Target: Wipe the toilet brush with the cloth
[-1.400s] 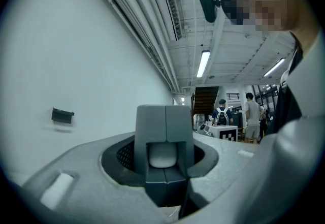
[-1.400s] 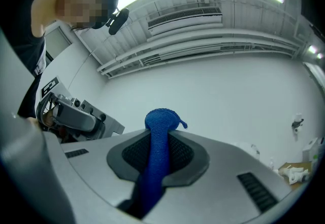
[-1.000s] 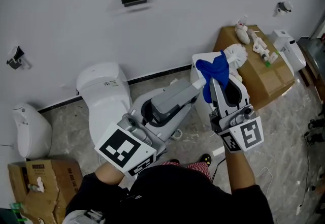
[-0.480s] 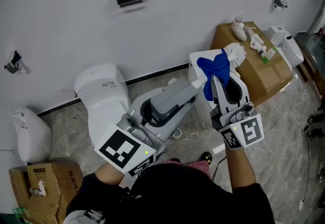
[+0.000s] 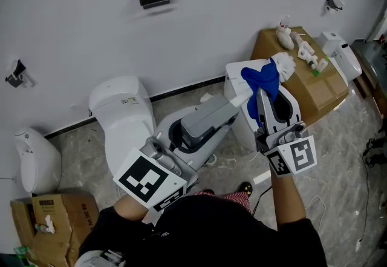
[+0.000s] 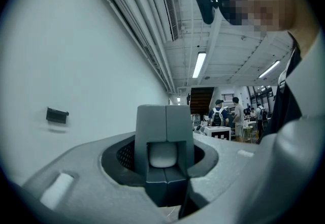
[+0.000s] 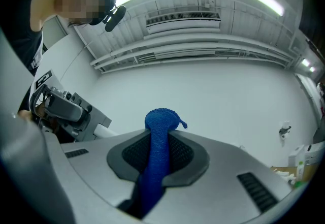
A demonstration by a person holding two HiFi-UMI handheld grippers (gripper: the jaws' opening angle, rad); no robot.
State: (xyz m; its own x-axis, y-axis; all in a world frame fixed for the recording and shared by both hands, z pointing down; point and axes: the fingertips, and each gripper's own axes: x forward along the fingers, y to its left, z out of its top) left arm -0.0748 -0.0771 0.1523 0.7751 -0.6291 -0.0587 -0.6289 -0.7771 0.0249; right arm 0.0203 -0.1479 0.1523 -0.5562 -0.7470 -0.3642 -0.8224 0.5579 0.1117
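Cloth, against a second ago: the cloth (image 5: 261, 80) and the right gripper (image 5: 263, 95) are sitting a little nearer to the bristle head than before; the change is small.
Toilet brush: the toilet brush (image 5: 283, 65) is hanging in the air above a white bin (image 5: 233, 75), with its white bristle head pointing toward the wall. It is not touching the floor or any holder, so the cloth is getting free access all around it.
Cloth: it is lying bunched over the brush just below the bristles, probably so that the wiping is covering the stem and the neck.
Right gripper: its jaws are squeezing tight on the blue cloth (image 7: 158, 157), which is running up between them and sticking out past the tips. It is serving as the wiping hand.
Left gripper: the left gripper (image 5: 233, 102) is gripping the end of the brush handle (image 6: 162, 155) between its jaws. I judge it is acting as the steady support while the other side is rubbing.
Stage: the wipe seems to be going on, and the bristle head is showing uncovered.
Around: a toilet (image 5: 124, 114) is standing to the left and a cardboard box (image 5: 314, 93) to the right, both apart from the brush.
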